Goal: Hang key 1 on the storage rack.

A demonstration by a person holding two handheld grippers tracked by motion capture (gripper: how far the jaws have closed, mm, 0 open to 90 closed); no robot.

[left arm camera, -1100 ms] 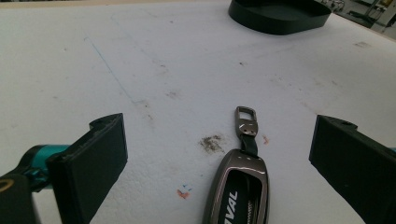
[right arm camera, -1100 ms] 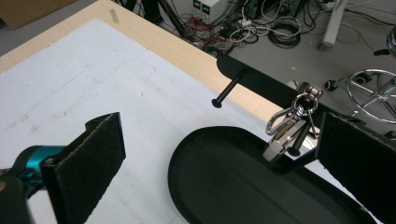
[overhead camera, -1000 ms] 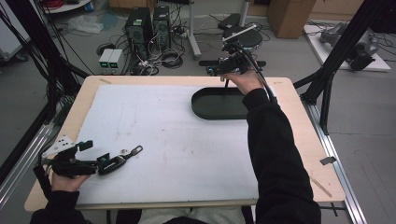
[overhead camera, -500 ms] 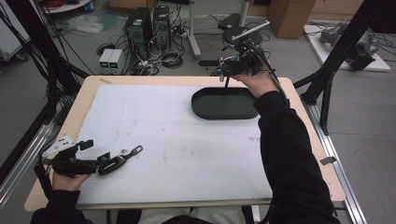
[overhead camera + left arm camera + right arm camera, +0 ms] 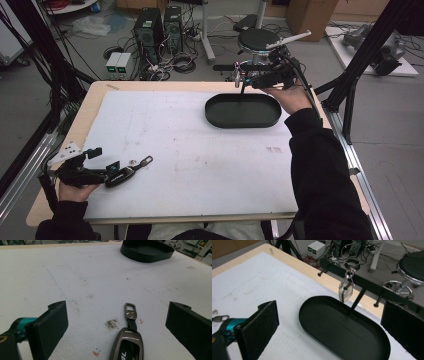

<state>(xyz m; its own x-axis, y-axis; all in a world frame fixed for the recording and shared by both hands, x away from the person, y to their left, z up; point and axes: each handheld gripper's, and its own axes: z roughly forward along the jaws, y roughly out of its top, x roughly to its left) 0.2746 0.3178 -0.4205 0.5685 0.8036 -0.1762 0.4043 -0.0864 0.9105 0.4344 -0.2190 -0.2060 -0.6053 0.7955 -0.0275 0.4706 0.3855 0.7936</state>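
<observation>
Key fob with its strap and metal clasp lies flat on the white mat, near the front left corner, well apart from the black oval tray. The left gripper rests low on the mat with its jaws spread wide to either side of the fob, touching nothing; in the high view the same gripper sits in the person's left hand, the fob just beyond its tips.

Farther off, the tray stands on the far right part of the mat, empty as far as can be seen. A thin black stand rises at the tray's far rim, and a second silver key fob hangs from its crossbar, over that rim. The right gripper hovers beyond the tray's far edge, jaws released and holding nothing.

Judging from this, one fob is hung and the near fob has yet to be grasped, carried across and placed.
</observation>
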